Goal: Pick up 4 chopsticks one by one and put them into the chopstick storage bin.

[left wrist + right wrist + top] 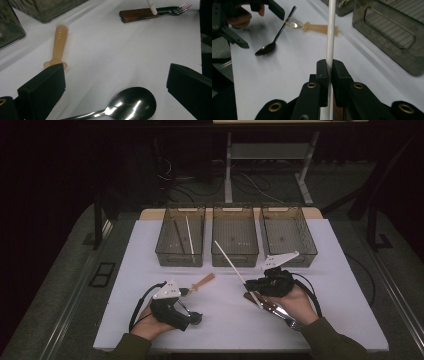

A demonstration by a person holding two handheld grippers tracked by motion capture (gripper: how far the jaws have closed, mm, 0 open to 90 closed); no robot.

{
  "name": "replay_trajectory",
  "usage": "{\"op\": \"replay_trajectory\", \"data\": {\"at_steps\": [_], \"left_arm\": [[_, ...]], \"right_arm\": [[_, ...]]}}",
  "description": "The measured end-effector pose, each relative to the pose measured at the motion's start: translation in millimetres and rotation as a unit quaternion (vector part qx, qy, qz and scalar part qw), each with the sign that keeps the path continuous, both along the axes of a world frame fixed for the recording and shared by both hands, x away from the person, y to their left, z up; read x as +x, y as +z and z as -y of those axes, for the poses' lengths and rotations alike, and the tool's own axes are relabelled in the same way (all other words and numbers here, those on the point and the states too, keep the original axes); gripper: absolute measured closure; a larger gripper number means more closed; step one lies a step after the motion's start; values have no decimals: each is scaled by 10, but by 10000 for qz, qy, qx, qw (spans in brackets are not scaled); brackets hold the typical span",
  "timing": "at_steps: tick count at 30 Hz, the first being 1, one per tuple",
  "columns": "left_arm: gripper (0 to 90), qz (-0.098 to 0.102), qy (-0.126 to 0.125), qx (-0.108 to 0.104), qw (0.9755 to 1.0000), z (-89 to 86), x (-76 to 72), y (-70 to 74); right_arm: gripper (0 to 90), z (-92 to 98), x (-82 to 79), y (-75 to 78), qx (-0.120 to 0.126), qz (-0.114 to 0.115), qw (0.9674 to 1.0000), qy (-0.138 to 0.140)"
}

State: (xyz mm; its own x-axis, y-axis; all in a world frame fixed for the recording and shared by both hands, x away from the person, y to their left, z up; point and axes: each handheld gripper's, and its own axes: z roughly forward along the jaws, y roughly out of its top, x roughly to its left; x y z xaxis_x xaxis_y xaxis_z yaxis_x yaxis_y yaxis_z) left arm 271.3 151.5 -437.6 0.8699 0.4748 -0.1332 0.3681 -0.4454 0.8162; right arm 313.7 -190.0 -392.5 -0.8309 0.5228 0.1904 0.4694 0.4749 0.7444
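My right gripper (251, 286) (330, 72) is shut on a white chopstick (227, 257) (330, 30), which slants up and away toward the middle bin (235, 259). A wooden-handled fork (275, 311) (150, 13) lies on the table under that hand. My left gripper (192, 306) (117, 80) stands open low over the table, and the bowl of a metal spoon (132, 103) (270, 46) lies between its jaws, untouched. A tan-handled spoon (202, 282) (59, 42) lies just beyond the left jaw.
Three clear bins stand in a row at the back of the white table (240, 330). The left bin (180, 256) holds a white chopstick (189, 234) and a dark one (178, 237). The right bin (295, 257) looks bare inside.
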Motion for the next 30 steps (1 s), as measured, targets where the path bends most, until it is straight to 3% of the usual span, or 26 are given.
{"op": "replay_trajectory", "data": {"at_steps": [12, 30], "left_arm": [[6, 9, 2, -28, 10000, -8, -1, 0], [4, 36, -5, -42, 10000, -8, 1, 4]], "right_arm": [[843, -175, 182, 132, 448, 216, 9986, -170], [842, -604, 523, 425, 658, 533, 9957, -377]]}}
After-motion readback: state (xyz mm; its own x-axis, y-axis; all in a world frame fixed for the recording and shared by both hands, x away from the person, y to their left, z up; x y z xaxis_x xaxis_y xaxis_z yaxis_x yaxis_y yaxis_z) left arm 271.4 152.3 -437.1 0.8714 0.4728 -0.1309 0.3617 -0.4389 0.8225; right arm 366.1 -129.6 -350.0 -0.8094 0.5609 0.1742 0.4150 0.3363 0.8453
